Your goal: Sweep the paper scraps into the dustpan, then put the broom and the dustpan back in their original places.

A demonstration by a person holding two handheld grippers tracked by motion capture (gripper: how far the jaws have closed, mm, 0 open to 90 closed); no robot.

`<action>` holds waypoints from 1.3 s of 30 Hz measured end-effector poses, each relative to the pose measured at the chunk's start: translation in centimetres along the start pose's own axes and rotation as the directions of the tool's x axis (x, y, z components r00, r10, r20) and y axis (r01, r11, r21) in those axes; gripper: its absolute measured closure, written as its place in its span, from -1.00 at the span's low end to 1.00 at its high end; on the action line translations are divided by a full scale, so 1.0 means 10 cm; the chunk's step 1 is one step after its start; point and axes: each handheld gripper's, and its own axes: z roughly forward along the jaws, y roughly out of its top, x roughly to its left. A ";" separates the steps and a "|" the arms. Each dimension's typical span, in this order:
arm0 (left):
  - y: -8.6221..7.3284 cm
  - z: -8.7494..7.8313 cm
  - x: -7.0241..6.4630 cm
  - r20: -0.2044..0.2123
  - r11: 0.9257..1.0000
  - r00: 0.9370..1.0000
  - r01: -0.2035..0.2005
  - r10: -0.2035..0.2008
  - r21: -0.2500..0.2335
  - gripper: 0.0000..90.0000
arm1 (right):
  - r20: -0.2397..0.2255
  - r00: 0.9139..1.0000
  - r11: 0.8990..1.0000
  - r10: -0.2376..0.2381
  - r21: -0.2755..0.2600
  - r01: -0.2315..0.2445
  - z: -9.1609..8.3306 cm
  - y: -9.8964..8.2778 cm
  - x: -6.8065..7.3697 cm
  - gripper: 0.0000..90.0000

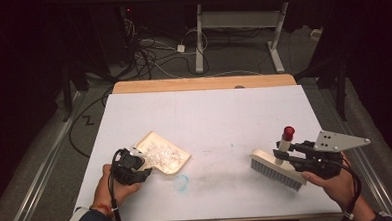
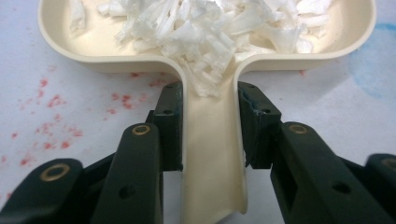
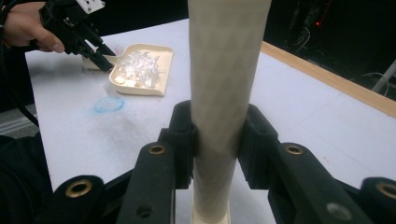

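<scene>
The cream dustpan (image 1: pixel 166 157) lies flat on the near left part of the white desk (image 1: pixel 224 114), its tray loaded with white shredded scraps (image 2: pixel 201 25). Its handle (image 2: pixel 212 154) points toward the person, and the left tool (image 2: pixel 210 126) is clamped on it, one jaw pressed to each side. The left hand (image 1: pixel 110 187) reaches in low from the near edge. Well apart, on the near right, the brush (image 1: pixel 276 169) rests bristles down on the desk, its red-capped handle (image 3: pixel 222 93) standing upright. The right tool (image 3: pixel 217 140) is closed around that handle, held level by the right hand (image 1: pixel 337 182). A blue smudge (image 1: pixel 182 181) marks the desk just beside the dustpan.
</scene>
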 end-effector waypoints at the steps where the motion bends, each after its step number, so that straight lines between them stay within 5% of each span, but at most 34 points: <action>1: 0.00 0.00 0.02 0.001 1.000 1.000 0.007 -0.007 -0.005 0.41 | -0.003 1.000 1.000 0.003 0.005 -0.003 -0.02 -0.01 -0.01 0.57; 13: 0.04 0.07 0.19 -0.050 0.997 0.995 0.080 -0.081 -0.023 0.40 | -0.019 1.000 0.999 0.020 0.029 -0.019 -0.06 -0.06 -0.06 0.56; 20: 0.02 0.07 0.26 -0.070 0.985 0.983 0.164 -0.168 -0.059 0.40 | -0.052 0.998 0.999 0.033 0.025 -0.031 -0.04 -0.07 -0.07 0.56; 21: 0.01 0.09 0.25 -0.066 0.979 0.978 0.194 -0.199 -0.068 0.39 | -0.064 0.997 0.999 0.030 0.029 -0.028 -0.04 -0.06 -0.07 0.56; 24: 0.02 0.09 0.20 -0.052 0.974 0.975 0.210 -0.215 -0.082 0.19 | -0.071 0.997 0.999 0.038 0.031 -0.035 -0.03 -0.06 -0.10 0.56; 30: -0.03 0.05 0.01 -0.010 0.979 0.983 0.182 -0.184 -0.095 0.02 | -0.040 0.998 0.997 0.051 0.052 -0.049 0.02 -0.02 -0.21 0.55; 35: -0.09 -0.05 0.02 0.009 0.976 0.984 0.179 -0.179 -0.122 -0.05 | 0.027 0.997 0.995 0.067 0.078 -0.069 0.15 0.06 -0.37 0.48; 39: -0.15 -0.09 -0.03 0.024 0.982 0.992 0.123 -0.120 -0.143 -0.02 | 0.042 0.995 0.992 0.092 0.086 -0.095 0.25 0.08 -0.49 0.45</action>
